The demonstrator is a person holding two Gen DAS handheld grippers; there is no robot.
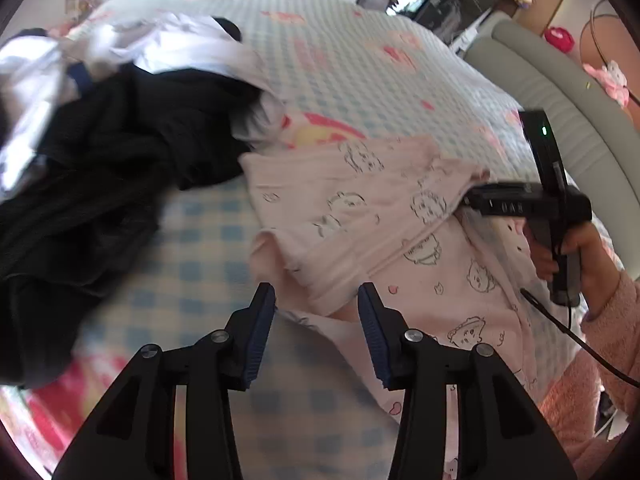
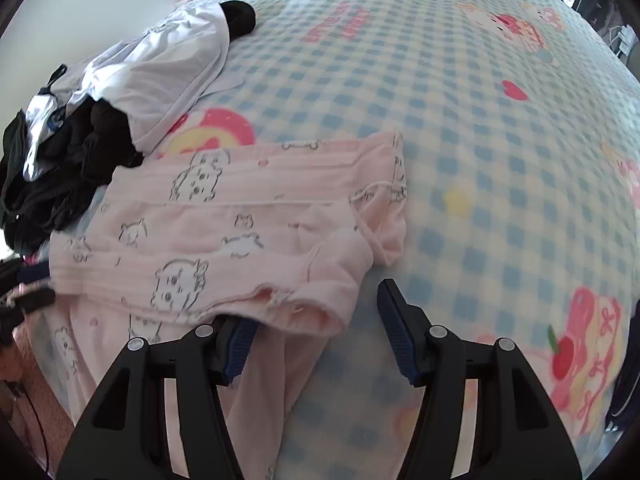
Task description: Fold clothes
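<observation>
Checked bedspread [image 2: 460, 128], cartoon print. Left: dark and white clothes heap [image 2: 80, 120]. Centre: pink garment [image 2: 240, 232], partly folded. Left gripper [image 1: 316, 296] jaws spread, empty; right gripper [image 2: 316, 320] jaws spread, astride garment corner. Risk: loose fold slipping open, drawstring snagging.

Both grippers angled down, left gripper [image 1: 316, 294] jaws apart, right gripper [image 2: 316, 312] jaws wide, nothing pinched.

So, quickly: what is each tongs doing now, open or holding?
Left tongs: open, holding nothing.
Right tongs: open, pink pyjama edge between, not gripped.
</observation>
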